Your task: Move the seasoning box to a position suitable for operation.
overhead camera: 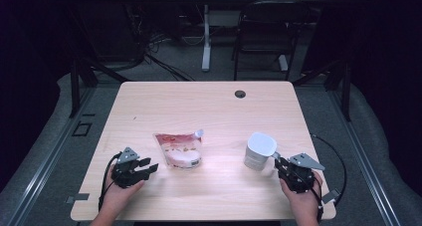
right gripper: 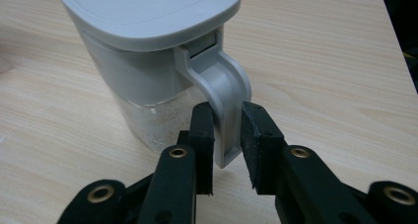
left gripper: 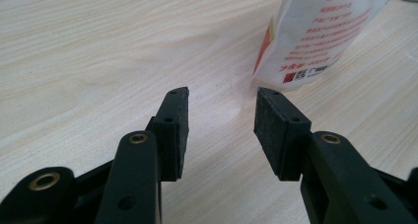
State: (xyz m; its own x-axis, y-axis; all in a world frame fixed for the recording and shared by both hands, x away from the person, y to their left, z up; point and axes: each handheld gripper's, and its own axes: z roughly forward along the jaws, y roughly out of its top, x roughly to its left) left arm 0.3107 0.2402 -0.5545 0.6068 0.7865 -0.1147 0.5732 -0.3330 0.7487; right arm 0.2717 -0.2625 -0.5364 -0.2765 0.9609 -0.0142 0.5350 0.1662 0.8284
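A white and pink spouted pouch (overhead camera: 179,149) lies flat near the middle of the table; its printed bottom end (left gripper: 320,31) shows in the left gripper view. My left gripper (overhead camera: 149,165) rests on the table just left of the pouch, jaws open (left gripper: 222,98) with nothing between them. A grey lidded jug (overhead camera: 259,150) with a clear lower body (right gripper: 148,61) stands upright at the right. My right gripper (overhead camera: 277,164) reaches it from the right, and its pads are shut (right gripper: 227,110) on the jug's curved grey handle (right gripper: 226,86).
The light wooden table (overhead camera: 209,106) has a round cable hole (overhead camera: 240,94) near its far edge. Beyond it stand a black chair (overhead camera: 263,32) and the white leg of another desk (overhead camera: 206,42). The table's right edge runs close to my right hand.
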